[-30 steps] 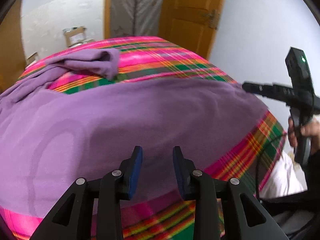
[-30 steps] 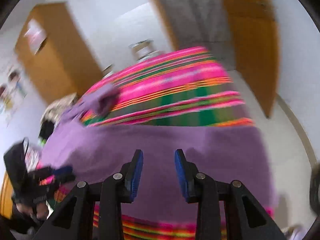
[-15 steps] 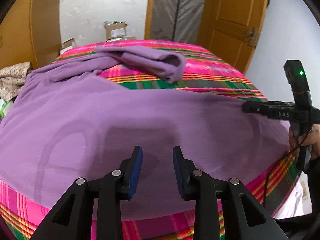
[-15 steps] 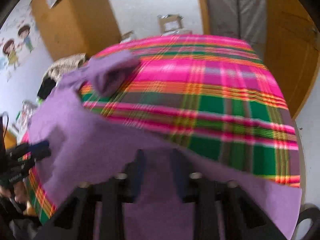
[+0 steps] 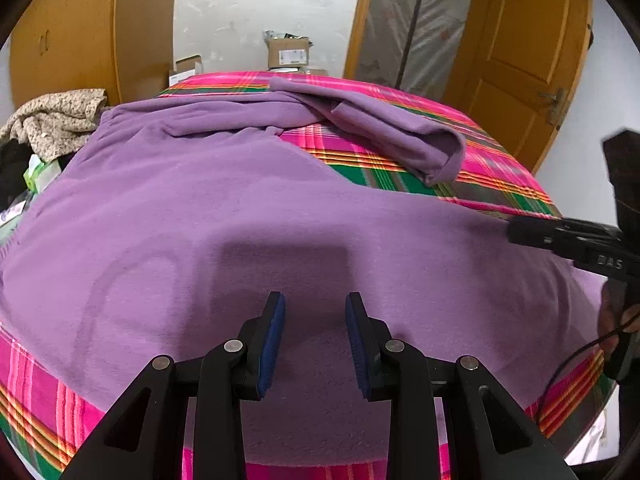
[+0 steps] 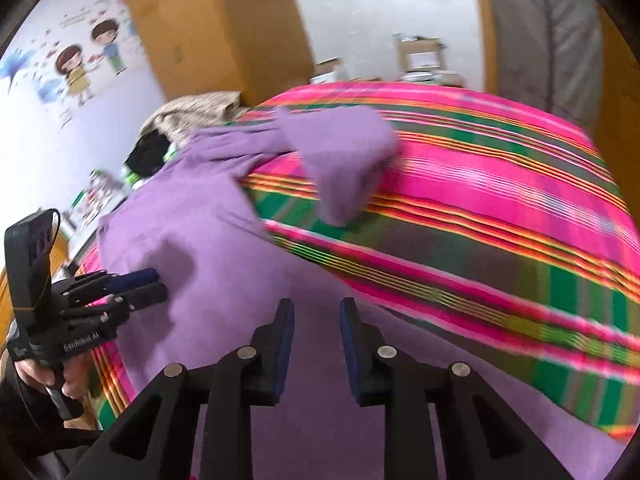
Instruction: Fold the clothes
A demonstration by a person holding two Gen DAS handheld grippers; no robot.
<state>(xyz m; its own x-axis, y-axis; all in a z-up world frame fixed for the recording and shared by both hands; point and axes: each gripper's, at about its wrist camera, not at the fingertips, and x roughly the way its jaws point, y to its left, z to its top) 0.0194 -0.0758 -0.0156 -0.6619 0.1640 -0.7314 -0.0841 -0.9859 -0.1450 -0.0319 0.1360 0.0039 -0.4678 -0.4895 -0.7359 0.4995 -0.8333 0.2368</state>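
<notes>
- We saw a purple garment (image 5: 248, 216) spread flat over a bed with a pink, green and orange plaid cover (image 5: 492, 176), its body reaching to the near edge of the bed.
- 1 sleeve (image 5: 400, 136) lay folded across the plaid cover on the far right, ending in a loose cuff.
- Our left gripper (image 5: 315, 336) hovered low over the garment's near hem; its 2 blue-padded fingers (image 5: 274, 336) stood apart with only fabric showing behind the gap, holding nothing.
- Our right gripper (image 6: 316, 340) hung over the garment's right-hand part, fingers likewise parted with a clear gap; we could not tell whether they touched the cloth.
- In the left wrist view, the right gripper came in from the right edge above the garment's side.
- A beige heap of other clothes (image 5: 52, 124) sat beyond the bed's left side.
- Cardboard boxes (image 5: 286, 52) stood by the far wall.
</notes>
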